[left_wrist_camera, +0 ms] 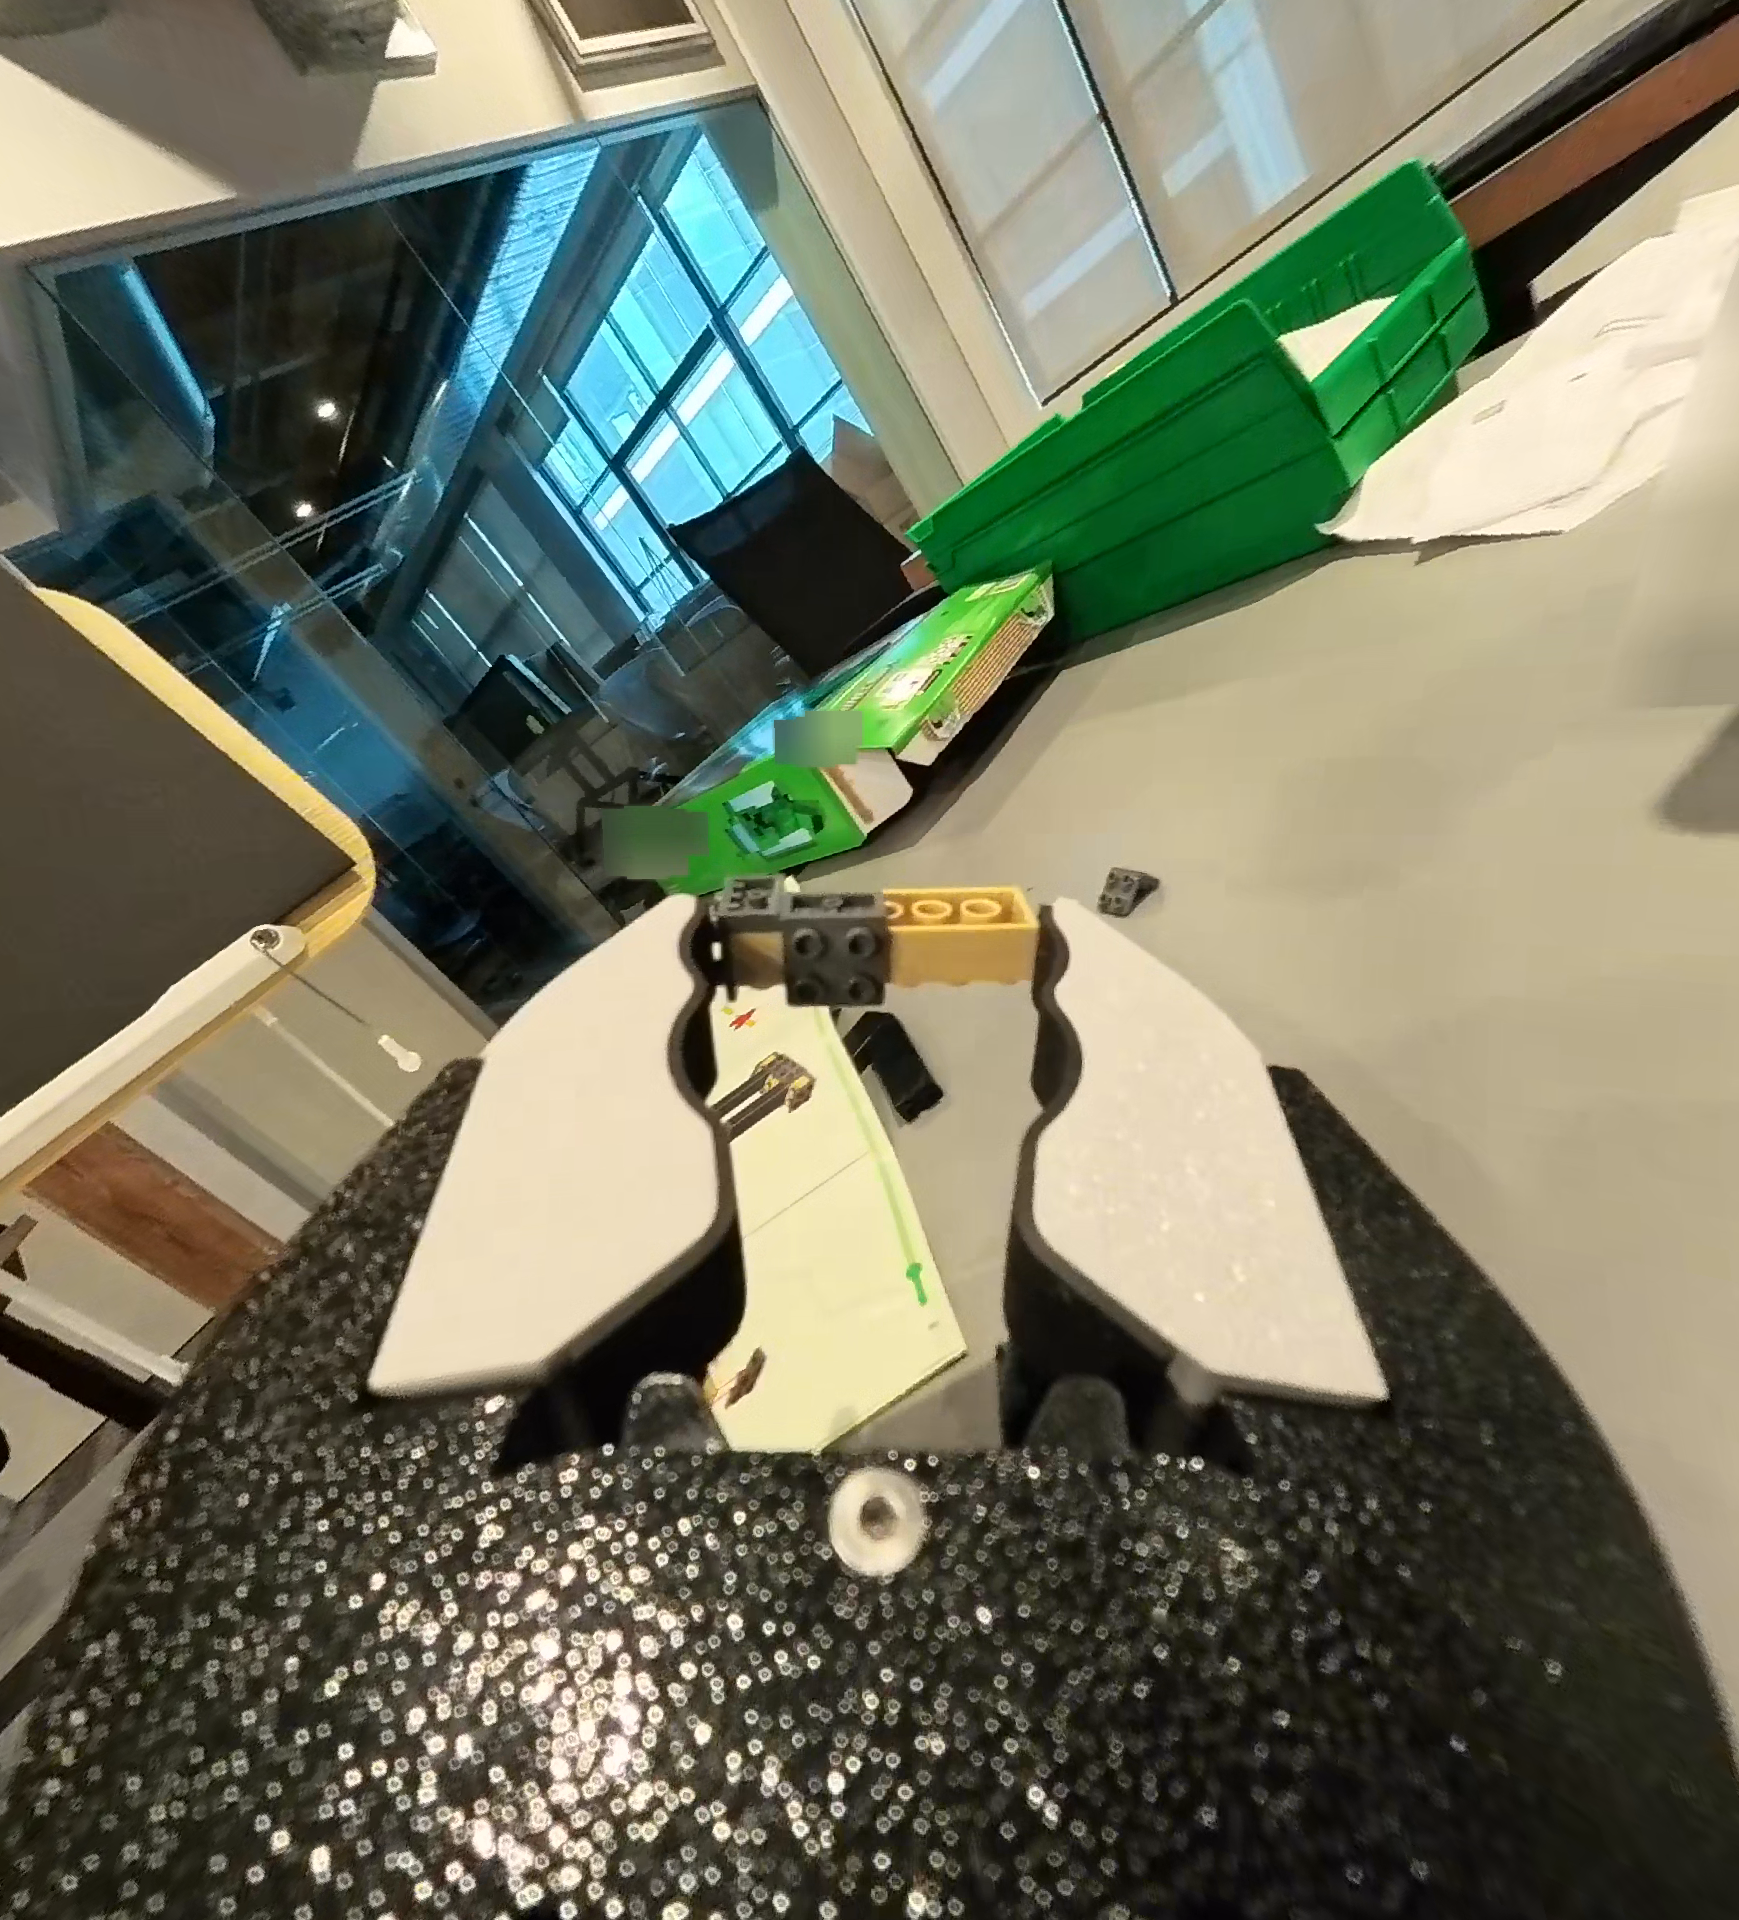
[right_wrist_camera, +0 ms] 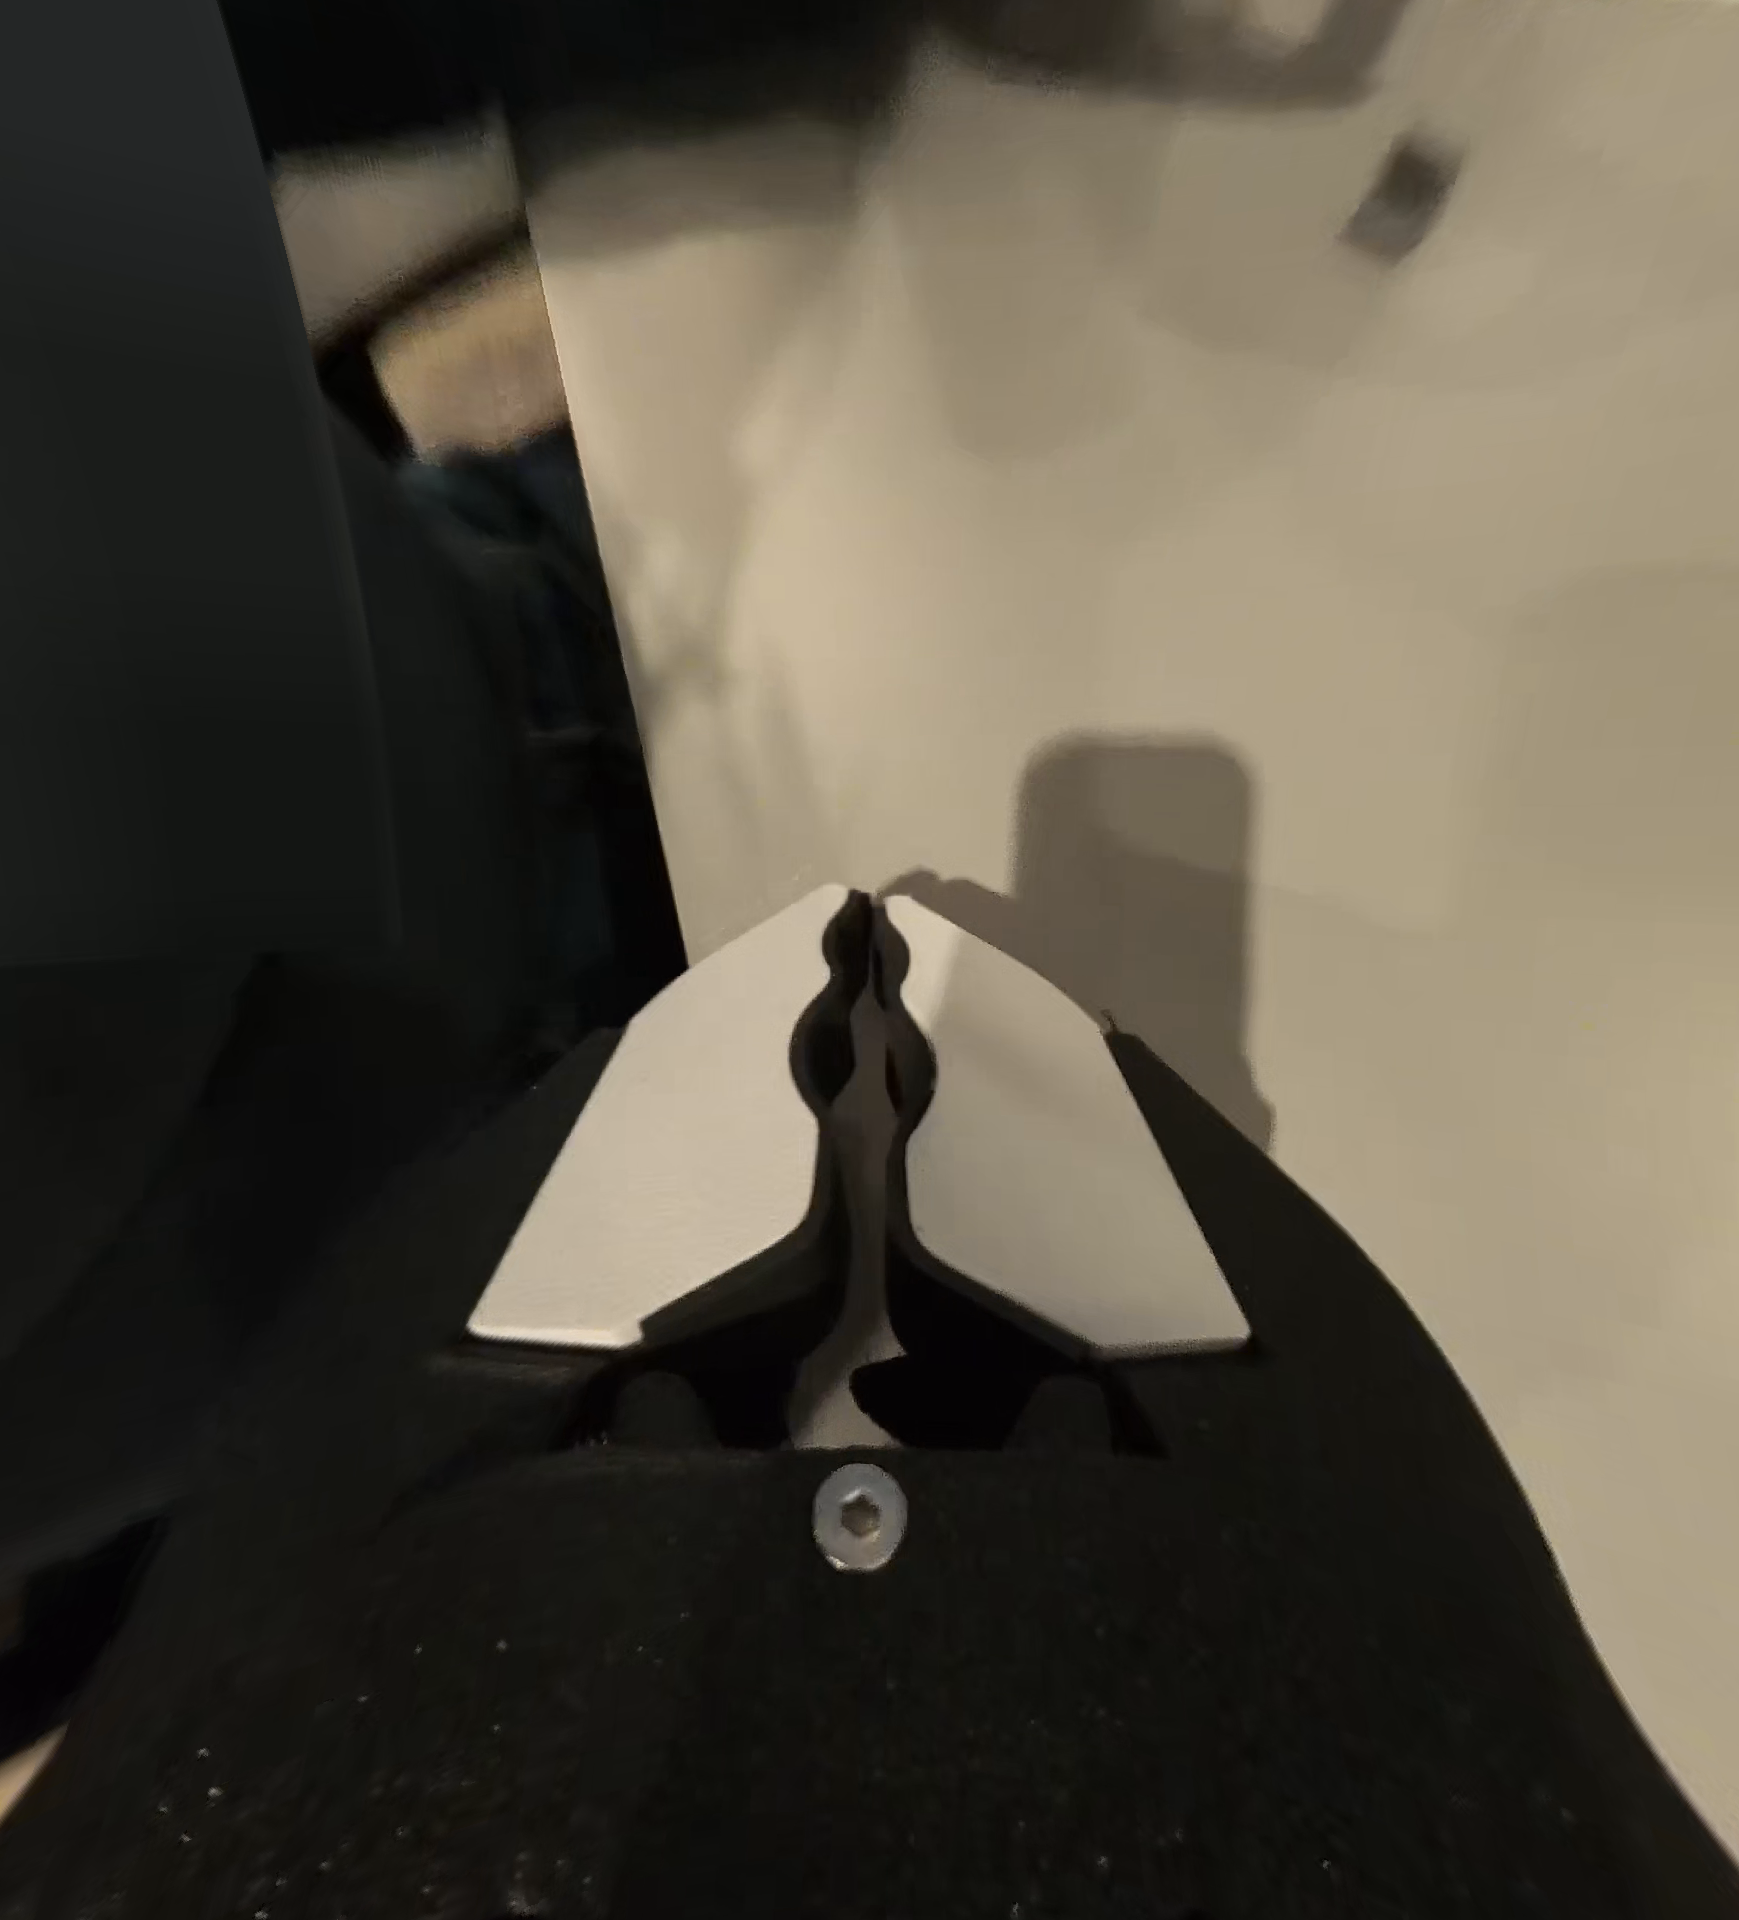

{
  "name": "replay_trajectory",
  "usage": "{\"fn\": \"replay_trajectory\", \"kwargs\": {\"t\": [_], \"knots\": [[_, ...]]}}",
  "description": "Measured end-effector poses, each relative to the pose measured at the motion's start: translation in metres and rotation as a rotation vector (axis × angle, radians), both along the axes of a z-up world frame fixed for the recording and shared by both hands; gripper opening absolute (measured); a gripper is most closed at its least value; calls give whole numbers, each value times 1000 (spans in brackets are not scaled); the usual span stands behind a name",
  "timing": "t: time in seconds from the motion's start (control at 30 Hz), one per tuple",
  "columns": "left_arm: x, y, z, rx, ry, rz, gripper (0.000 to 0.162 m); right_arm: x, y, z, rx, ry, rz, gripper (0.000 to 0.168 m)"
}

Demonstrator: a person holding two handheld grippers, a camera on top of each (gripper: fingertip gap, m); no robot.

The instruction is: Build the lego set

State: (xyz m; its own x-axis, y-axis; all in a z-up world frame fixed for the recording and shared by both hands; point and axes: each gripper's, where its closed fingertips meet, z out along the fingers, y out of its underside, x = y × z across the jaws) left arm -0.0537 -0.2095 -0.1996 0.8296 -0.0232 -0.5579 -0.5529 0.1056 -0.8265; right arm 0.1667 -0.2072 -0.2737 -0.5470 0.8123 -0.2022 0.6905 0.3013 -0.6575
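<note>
While we keep it lifted above the table (left_wrist_camera: 1364,727), the lego assembly (left_wrist_camera: 875,948) sits clamped between the left gripper (left_wrist_camera: 870,940) jaws: a tan studded brick bearing dark grey studded blocks. Our right gripper (right_wrist_camera: 870,906) jaws are closed together, empty.

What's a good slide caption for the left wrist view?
Left gripper holds a tan brick with dark grey pieces above the instruction booklet on the grey table.

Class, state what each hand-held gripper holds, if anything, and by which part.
Left hand-held gripper: tan plastic brick with dark grey studded pieces attached, clamped lengthwise at its two ends. Right hand-held gripper: shut, empty.
</note>
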Motion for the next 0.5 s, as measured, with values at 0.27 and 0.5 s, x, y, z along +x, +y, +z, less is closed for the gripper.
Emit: {"fn": "replay_trajectory", "kwargs": {"t": [0.27, 0.5], "knots": [[6, -4, 6, 16, -79, -72, 59, -11, 9, -31, 129, -50, 3, 0], [21, -8, 10, 22, -136, -188, 59, -80, 27, 7, 165, 281, -121, 11]]}}
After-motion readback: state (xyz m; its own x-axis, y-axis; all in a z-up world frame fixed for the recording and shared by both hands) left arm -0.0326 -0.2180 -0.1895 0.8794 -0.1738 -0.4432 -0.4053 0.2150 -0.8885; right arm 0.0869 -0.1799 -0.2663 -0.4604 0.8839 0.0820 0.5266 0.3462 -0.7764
